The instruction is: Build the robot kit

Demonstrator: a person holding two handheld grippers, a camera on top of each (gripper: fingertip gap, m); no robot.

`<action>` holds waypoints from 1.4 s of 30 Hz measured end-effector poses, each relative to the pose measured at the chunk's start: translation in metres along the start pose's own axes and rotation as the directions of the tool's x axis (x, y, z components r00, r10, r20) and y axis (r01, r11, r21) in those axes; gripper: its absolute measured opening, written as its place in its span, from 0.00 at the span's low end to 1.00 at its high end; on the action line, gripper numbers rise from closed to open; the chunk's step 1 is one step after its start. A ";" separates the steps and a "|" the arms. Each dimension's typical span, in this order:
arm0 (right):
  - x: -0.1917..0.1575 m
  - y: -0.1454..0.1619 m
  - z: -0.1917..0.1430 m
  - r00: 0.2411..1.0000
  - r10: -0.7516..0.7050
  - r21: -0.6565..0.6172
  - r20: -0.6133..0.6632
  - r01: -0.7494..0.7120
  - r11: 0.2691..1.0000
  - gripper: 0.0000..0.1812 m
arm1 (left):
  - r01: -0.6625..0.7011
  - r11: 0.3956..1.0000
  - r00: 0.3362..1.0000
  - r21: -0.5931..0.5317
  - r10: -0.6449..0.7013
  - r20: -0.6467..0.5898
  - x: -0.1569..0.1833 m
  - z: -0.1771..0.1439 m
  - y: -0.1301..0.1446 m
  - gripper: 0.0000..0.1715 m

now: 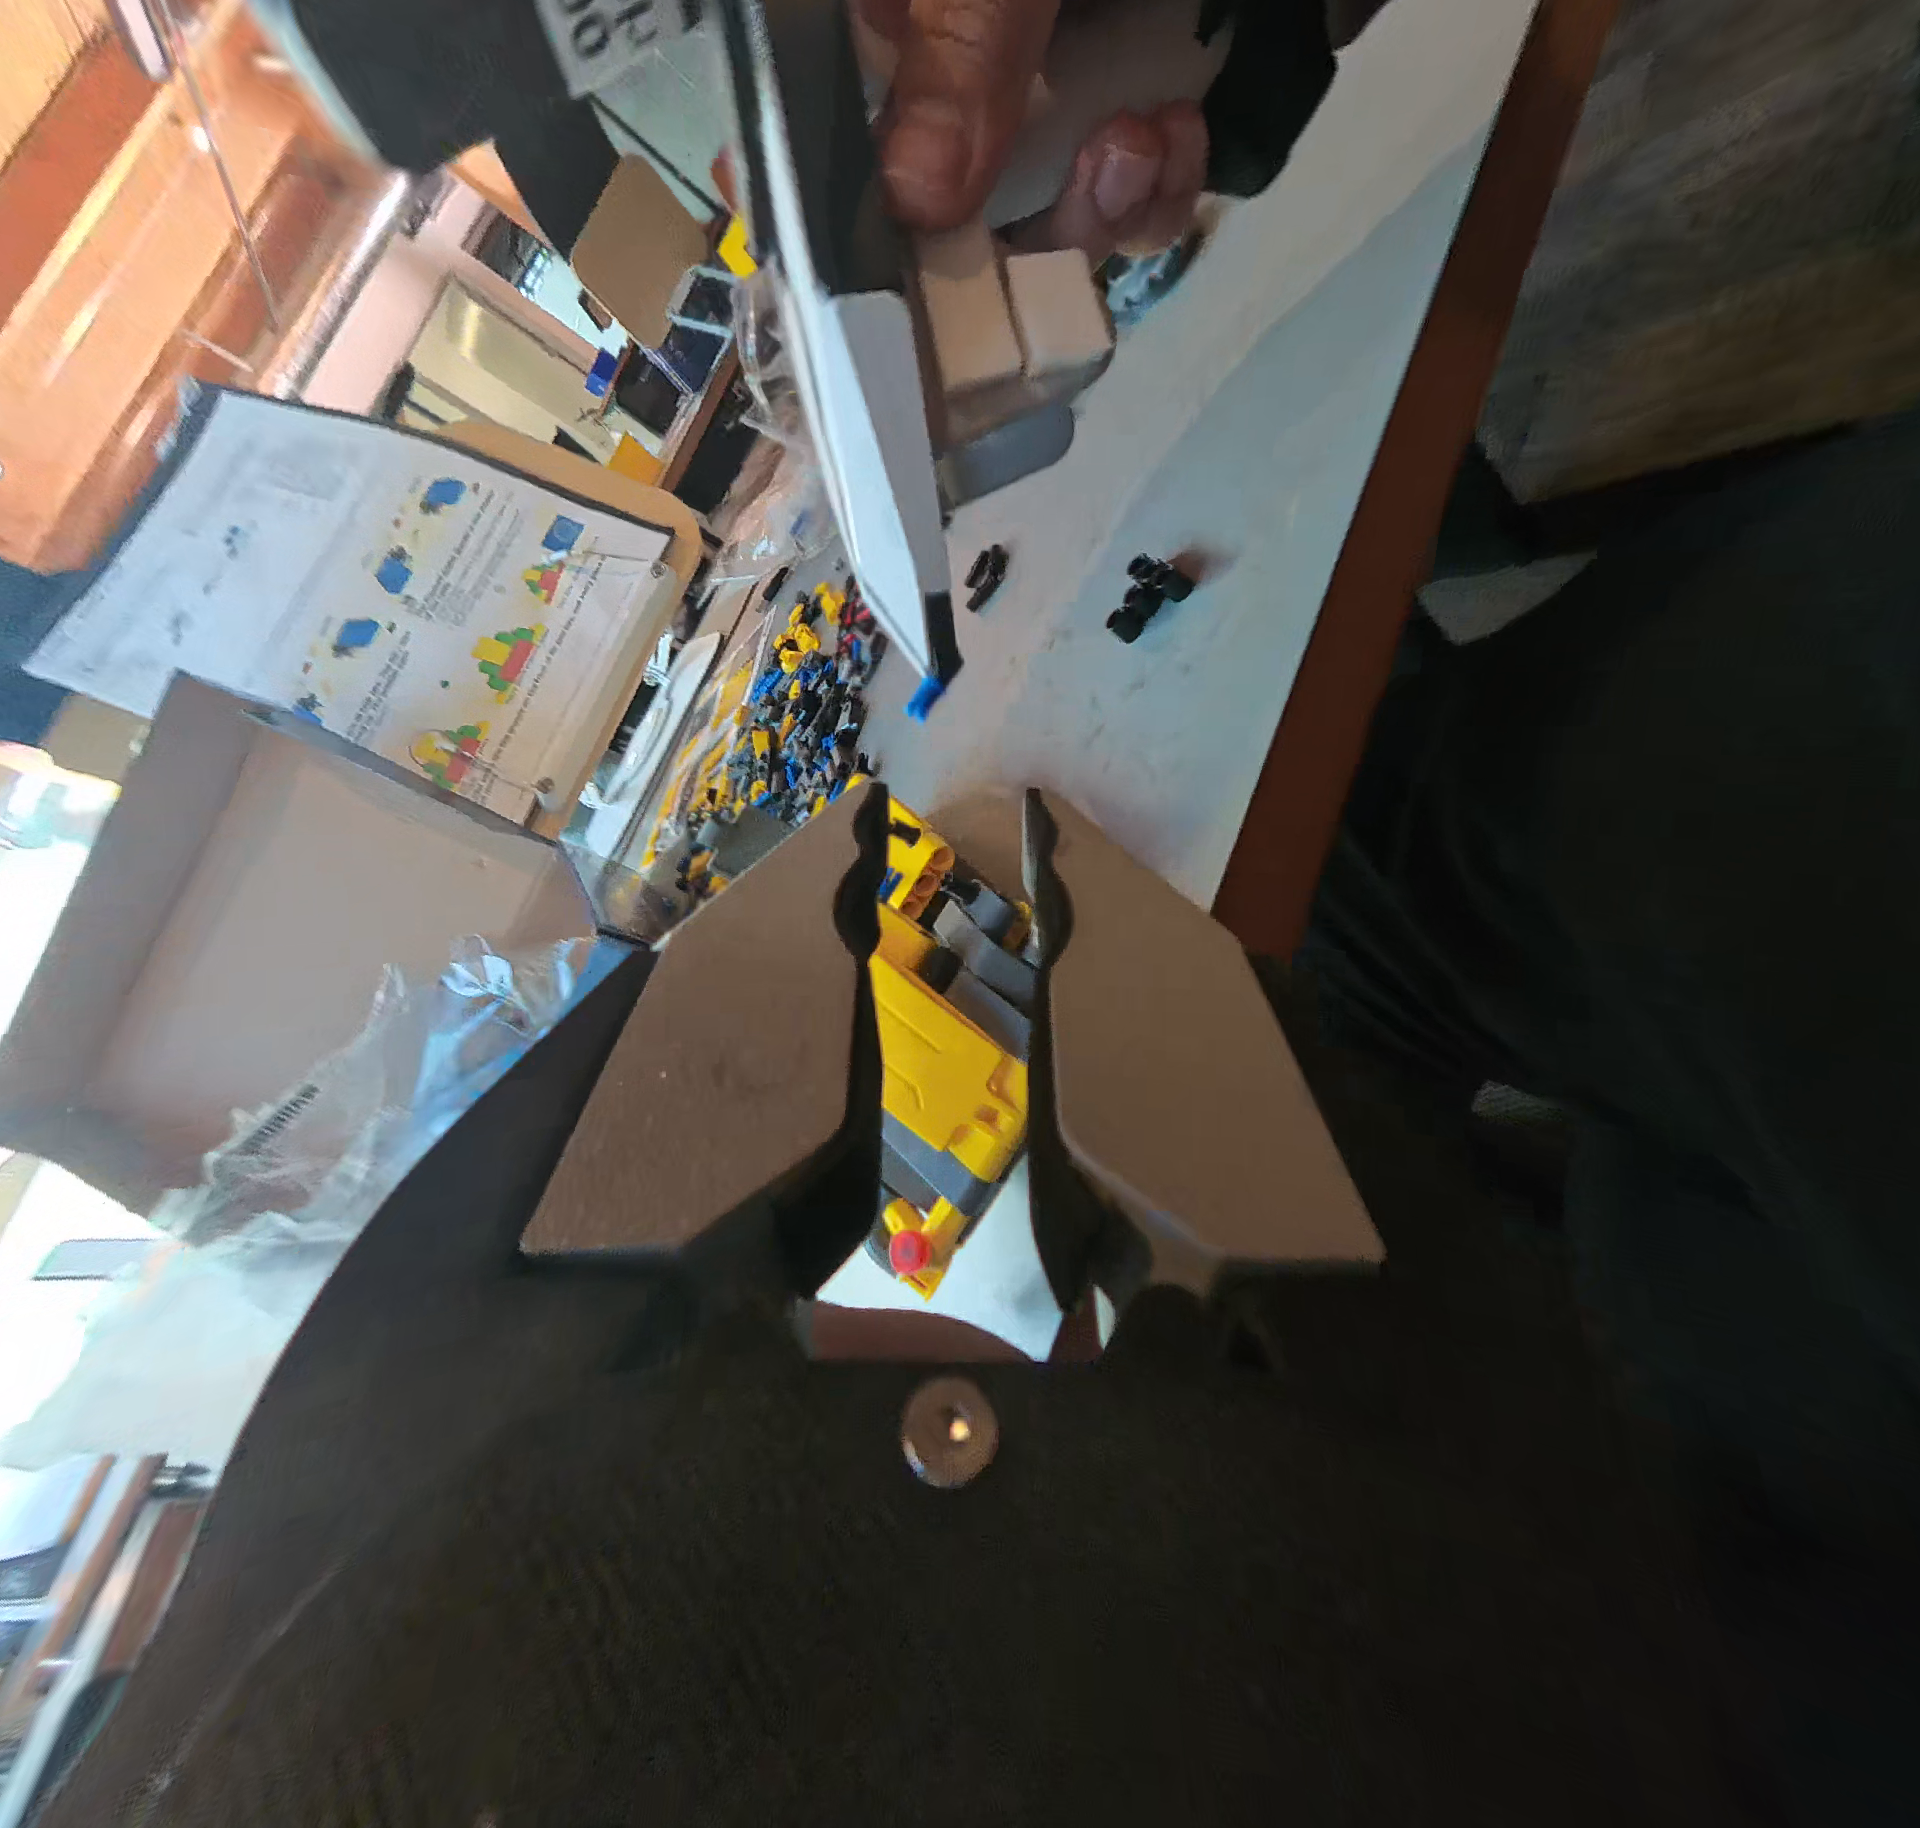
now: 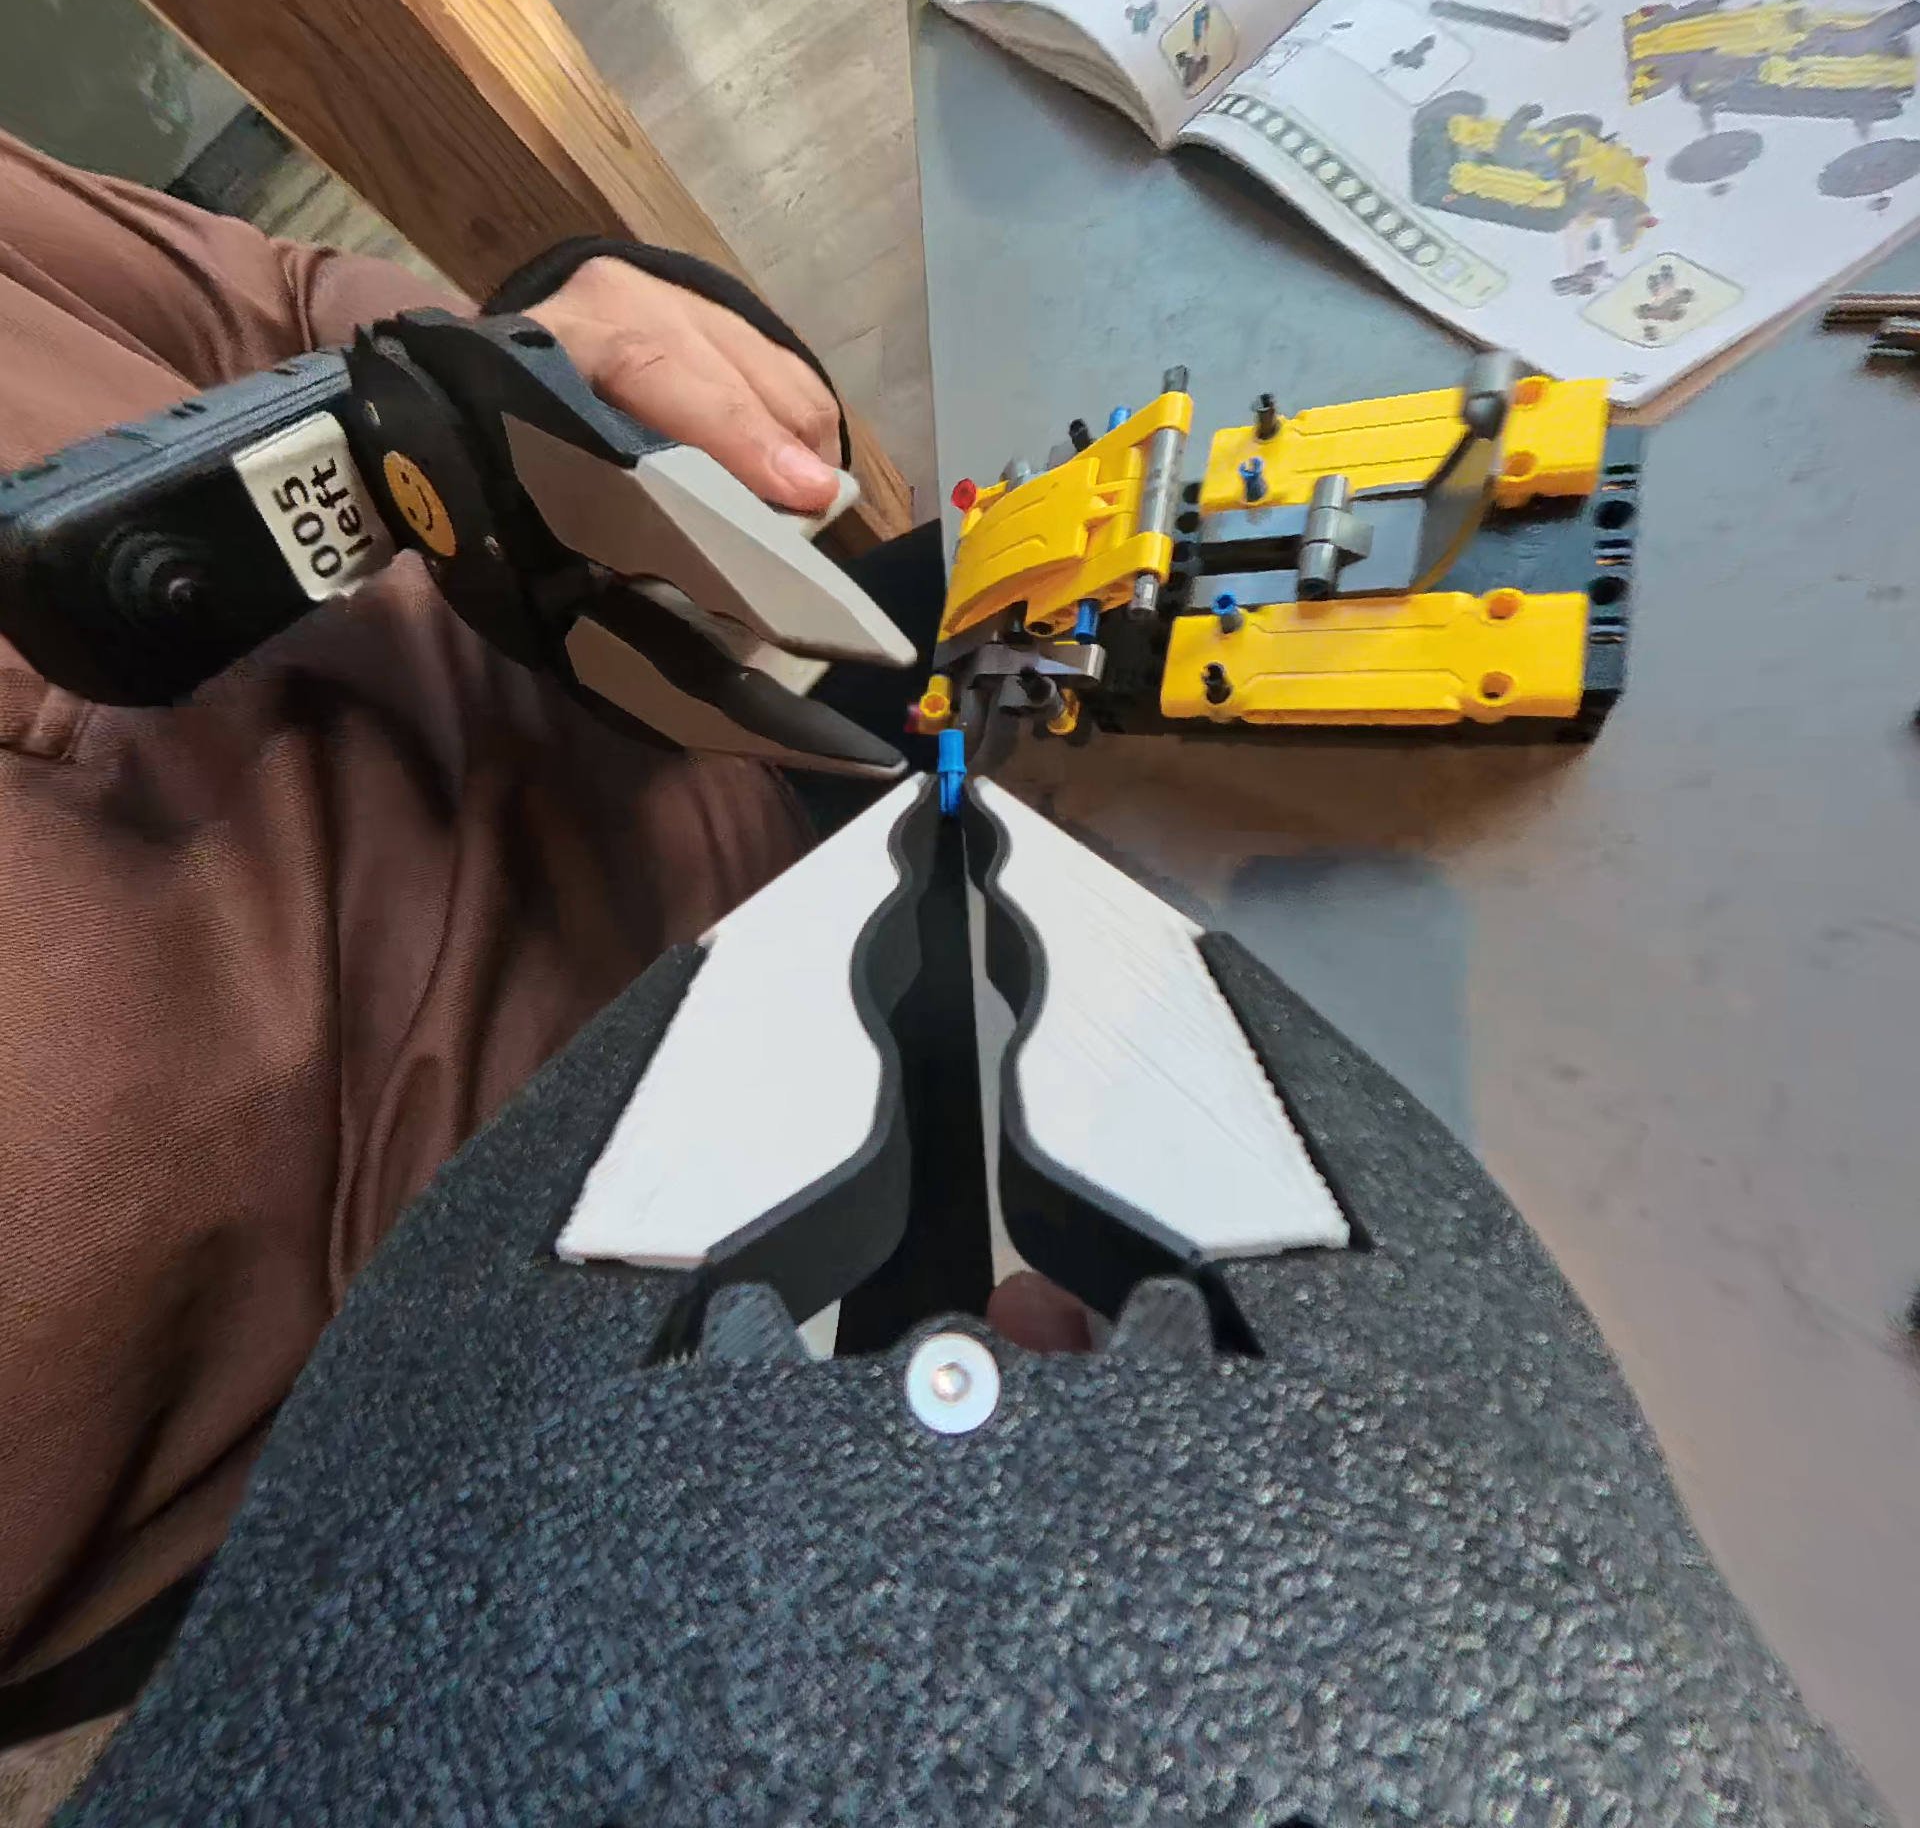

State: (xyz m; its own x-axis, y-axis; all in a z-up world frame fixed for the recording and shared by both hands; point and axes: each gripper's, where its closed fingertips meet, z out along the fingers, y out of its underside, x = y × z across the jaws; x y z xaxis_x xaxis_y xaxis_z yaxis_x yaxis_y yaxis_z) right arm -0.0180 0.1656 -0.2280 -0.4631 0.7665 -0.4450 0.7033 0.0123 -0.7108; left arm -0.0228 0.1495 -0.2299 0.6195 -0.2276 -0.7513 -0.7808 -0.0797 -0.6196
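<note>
Right claw (image 2: 948, 791) pinches blue pin (image 2: 949, 766), pin's long way pointing at yellow model (image 2: 1288, 573), tip just beside its near end. Left claw (image 1: 951, 812) closed on that end, nearer. Model rests on bench (image 2: 1558, 947).

Each tool had a black, grainy housing with one silver screw at its centre. The right tool (image 2: 948, 791) carried white tapered fingers (image 2: 758, 1051) lined with wavy black pads. The left tool (image 2: 904, 708) bore a white sticker and an orange round badge. The person wore brown clothing and a black wrist strap.
</note>
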 end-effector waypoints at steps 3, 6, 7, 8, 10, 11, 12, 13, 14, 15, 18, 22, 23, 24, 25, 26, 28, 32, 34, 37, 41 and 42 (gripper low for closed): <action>0.014 -0.001 -0.024 0.997 0.027 0.048 -0.073 -0.024 0.999 0.00 | 0.122 0.992 0.992 0.021 -0.121 -0.021 -0.006 -0.005 -0.001 0.14; 0.022 0.004 -0.048 0.988 0.035 0.074 -0.148 -0.024 0.997 0.00 | 0.199 0.980 0.979 0.007 -0.199 -0.040 -0.007 -0.008 0.005 0.15; 0.024 0.007 -0.054 0.985 0.042 0.082 -0.168 -0.029 0.996 0.00 | 0.226 0.974 0.973 -0.004 -0.226 -0.035 -0.010 -0.009 0.008 0.16; 0.026 0.010 -0.059 0.981 0.053 0.090 -0.185 -0.036 0.995 0.00 | 0.257 0.966 0.966 -0.016 -0.258 -0.030 -0.012 -0.010 0.009 0.17; 0.027 0.019 -0.065 0.976 0.072 0.097 -0.206 -0.053 0.994 0.00 | 0.342 0.939 0.940 -0.024 -0.342 0.009 -0.023 -0.015 0.007 0.19; 0.028 0.025 -0.066 0.974 0.076 0.093 -0.215 -0.057 0.994 0.00 | 0.401 0.916 0.916 -0.026 -0.401 0.030 -0.029 -0.017 0.007 0.19; 0.029 0.031 -0.065 0.971 0.075 0.083 -0.226 -0.057 0.995 0.00 | 0.469 0.882 0.883 -0.038 -0.468 0.049 -0.033 -0.019 0.009 0.21; 0.030 0.037 -0.064 0.969 0.069 0.070 -0.237 -0.054 0.996 0.00 | 0.534 0.843 0.845 -0.062 -0.530 0.065 -0.036 -0.019 0.013 0.25; 0.030 0.043 -0.062 0.968 0.060 0.055 -0.244 -0.048 0.997 0.00 | 0.584 0.807 0.812 -0.089 -0.579 0.073 -0.038 -0.019 0.016 0.30; 0.031 0.048 -0.060 0.967 0.050 0.043 -0.249 -0.040 0.998 0.00 | 0.617 0.779 0.787 -0.111 -0.613 0.076 -0.038 -0.018 0.020 0.32; 0.028 0.054 -0.054 0.974 0.034 0.034 -0.223 -0.027 0.999 0.00 | 0.654 0.740 0.756 -0.159 -0.649 0.088 -0.039 -0.017 0.029 0.32; 0.015 0.053 -0.047 0.988 0.021 0.053 -0.151 -0.013 0.999 0.00 | 0.568 0.806 0.817 -0.166 -0.577 -0.006 -0.027 -0.016 0.009 0.23; 0.011 0.052 -0.046 0.992 0.023 0.061 -0.124 -0.015 0.998 0.00 | 0.514 0.843 0.850 -0.161 -0.525 -0.037 -0.022 -0.014 0.001 0.22; 0.006 0.051 -0.043 0.996 0.028 0.067 -0.088 -0.022 0.997 0.00 | 0.451 0.878 0.882 -0.159 -0.466 -0.067 -0.014 -0.012 -0.007 0.21; 0.001 0.050 -0.041 0.998 0.034 0.070 -0.052 -0.030 0.997 0.00 | 0.382 0.910 0.911 -0.159 -0.400 -0.102 -0.006 -0.008 -0.014 0.21; -0.003 0.049 -0.039 0.999 0.036 0.069 -0.023 -0.034 0.997 0.00 | 0.308 0.939 0.934 -0.155 -0.329 -0.138 0.004 -0.004 -0.021 0.20; -0.010 0.048 -0.035 0.999 0.038 0.064 0.027 -0.040 0.997 0.00 | 0.124 0.984 0.971 -0.131 -0.147 -0.189 0.019 0.005 -0.032 0.18; -0.022 0.048 -0.030 0.993 0.056 0.050 0.103 -0.061 0.997 0.00 | -0.208 0.976 0.960 -0.067 0.191 -0.204 0.035 0.023 -0.045 0.15; -0.025 0.048 -0.030 0.990 0.068 0.044 0.124 -0.074 0.996 0.00 | -0.259 0.965 0.944 -0.035 0.245 -0.222 0.042 0.028 -0.048 0.14; -0.026 0.048 -0.029 0.987 0.080 0.039 0.136 -0.086 0.995 0.00 | -0.284 0.959 0.938 -0.015 0.274 -0.212 0.044 0.033 -0.047 0.08; -0.021 0.046 -0.028 0.989 0.089 0.062 0.118 -0.096 0.993 0.00 | -0.224 0.974 0.963 -0.037 0.216 -0.159 0.038 0.039 -0.041 0.01; -0.020 0.044 -0.030 0.990 0.085 0.082 0.114 -0.095 0.992 0.00 | -0.178 0.983 0.975 -0.039 0.171 -0.139 0.035 0.039 -0.041 0.01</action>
State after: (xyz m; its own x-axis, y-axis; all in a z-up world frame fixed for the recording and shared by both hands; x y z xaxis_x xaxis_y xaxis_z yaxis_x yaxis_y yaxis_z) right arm 0.0378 0.1698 -0.2339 -0.4604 0.6862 -0.5631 0.6974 -0.1129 -0.7077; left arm 0.0342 0.1827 -0.2401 0.4591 -0.3709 -0.8073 -0.8814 -0.0760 -0.4663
